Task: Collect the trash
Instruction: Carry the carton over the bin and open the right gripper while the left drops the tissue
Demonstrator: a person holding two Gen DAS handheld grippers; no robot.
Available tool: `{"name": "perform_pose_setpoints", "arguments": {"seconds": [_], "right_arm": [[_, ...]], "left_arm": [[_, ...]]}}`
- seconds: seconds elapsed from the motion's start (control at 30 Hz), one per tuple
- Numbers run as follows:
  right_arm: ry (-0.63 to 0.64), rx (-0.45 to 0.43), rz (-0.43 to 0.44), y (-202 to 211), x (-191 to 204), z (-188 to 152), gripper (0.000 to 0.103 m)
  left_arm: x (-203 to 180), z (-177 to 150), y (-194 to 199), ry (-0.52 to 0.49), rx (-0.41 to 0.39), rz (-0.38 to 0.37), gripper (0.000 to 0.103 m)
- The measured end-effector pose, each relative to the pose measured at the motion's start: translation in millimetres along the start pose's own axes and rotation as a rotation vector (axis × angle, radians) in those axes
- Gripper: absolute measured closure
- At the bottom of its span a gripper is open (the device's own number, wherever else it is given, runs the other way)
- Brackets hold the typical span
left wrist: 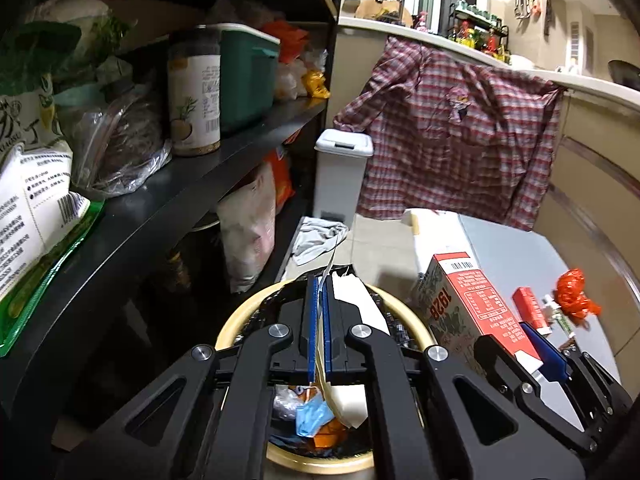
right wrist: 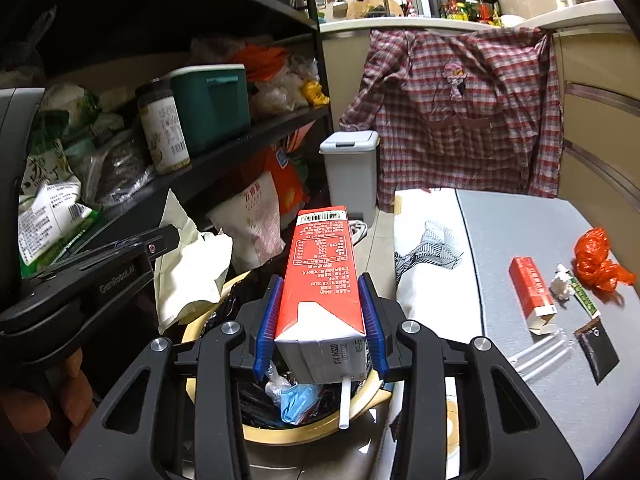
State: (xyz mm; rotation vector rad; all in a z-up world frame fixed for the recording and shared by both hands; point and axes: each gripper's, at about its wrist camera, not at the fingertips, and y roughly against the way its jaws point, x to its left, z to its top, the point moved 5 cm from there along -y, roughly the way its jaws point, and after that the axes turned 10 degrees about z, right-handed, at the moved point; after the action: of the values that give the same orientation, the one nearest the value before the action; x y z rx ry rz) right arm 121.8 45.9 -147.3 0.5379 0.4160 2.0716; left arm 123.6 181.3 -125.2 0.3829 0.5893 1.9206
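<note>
1. Right wrist view: the right gripper (right wrist: 320,320) is clamped on a red carton (right wrist: 320,280). The blue pads (right wrist: 267,320) are pressed on its two long sides.
2. The carton's long side is pointed away from the camera, along the fingers. Its white end with the straw (right wrist: 344,402) is the near end, and the straw is hung down.
3. The bin (right wrist: 304,434), with its tan rim and black bag, is seen right under the carton. So it is judged that the carton only has to be let go to fall in.
4. Left wrist view: the left gripper (left wrist: 319,320) is shut tight on a thin white paper (left wrist: 362,306). The bin (left wrist: 236,320) is right under these fingers too.
5. Both hands are held over the bin, so neither one is judged nearer.
6. More trash is left on the grey table (right wrist: 520,232): a small red box (right wrist: 532,290), an orange bag (right wrist: 596,260) and a dark packet (right wrist: 598,354).
7. The straw and the dark packet are shown only in the right view. The pinch on the paper is shown only in the left view.
</note>
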Motion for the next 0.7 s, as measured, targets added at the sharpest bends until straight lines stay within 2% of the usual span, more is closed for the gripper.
{"name": "perform_pose_setpoints", "arguments": {"seconds": [0.43, 0.47, 0.5, 0.53, 0.57, 0.6, 0.7], "right_arm": [[-0.018, 0.074, 0.024, -48.4, -2.8, -8.7, 0.064], [-0.015, 0.086, 0.032, -52.7, -1.7, -9.5, 0.063], [-0.009, 0.1, 0.031, -57.0, -0.9, -10.5, 0.062], [-0.004, 0.106, 0.024, -58.5, -0.5, -11.4, 0.053], [-0.007, 0.105, 0.01, -59.8, -1.2, -11.4, 0.05], [-0.017, 0.097, -0.002, -59.6, -3.4, -10.4, 0.041], [-0.028, 0.092, -0.012, -58.5, -8.0, -10.2, 0.04]], "left_arm": [[11.0, -17.2, -42.5, -0.045, 0.058, 0.108, 0.1], [12.1, -18.6, -45.3, -0.043, 0.07, 0.119, 0.095], [14.5, -21.1, -50.3, -0.03, 0.092, 0.127, 0.071], [16.2, -22.4, -52.8, -0.021, 0.109, 0.138, 0.051], [19.7, -23.0, -54.2, -0.003, 0.112, 0.163, 0.027], [25.9, -22.4, -53.1, 0.024, 0.091, 0.21, 0.019], [29.6, -23.4, -55.3, 0.033, 0.109, 0.207, 0.013]]}}
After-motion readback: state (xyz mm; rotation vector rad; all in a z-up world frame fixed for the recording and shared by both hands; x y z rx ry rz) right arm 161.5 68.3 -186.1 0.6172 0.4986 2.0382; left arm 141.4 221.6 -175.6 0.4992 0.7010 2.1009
